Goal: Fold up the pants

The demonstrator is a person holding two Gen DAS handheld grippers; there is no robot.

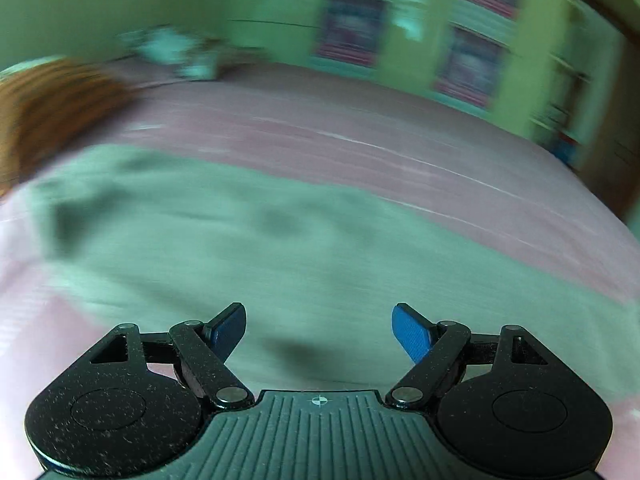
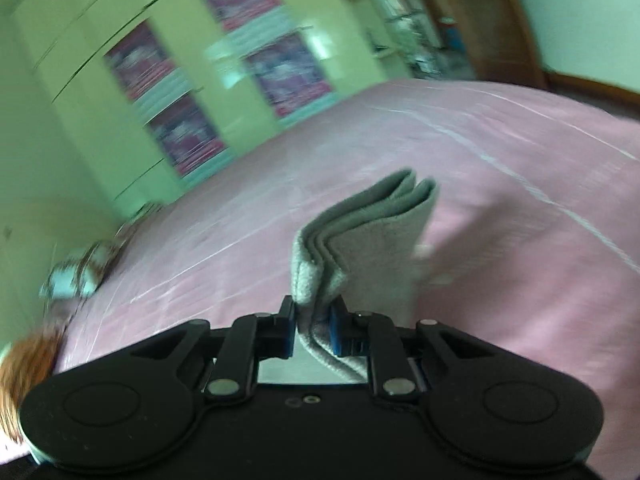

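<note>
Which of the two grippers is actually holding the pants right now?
The right gripper: its fingers are shut on a bunched grey edge of the pants. The left gripper is open over them, holding nothing.

Broad pink bed (image 2: 500,152) lying flat beyond the pants (image 2: 372,236), gray pants cloth (image 1: 280,248) covering the near bed, brown pillow (image 1: 52,100) at the bed's far left corner, small patterned bundle (image 1: 180,56) beside it, green cupboards (image 2: 100,60) walling the bed's far edge.

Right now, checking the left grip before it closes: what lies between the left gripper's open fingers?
Only the grey pants spread on the pink bed lie below the left gripper; the left wrist view shows nothing between its fingers.
</note>
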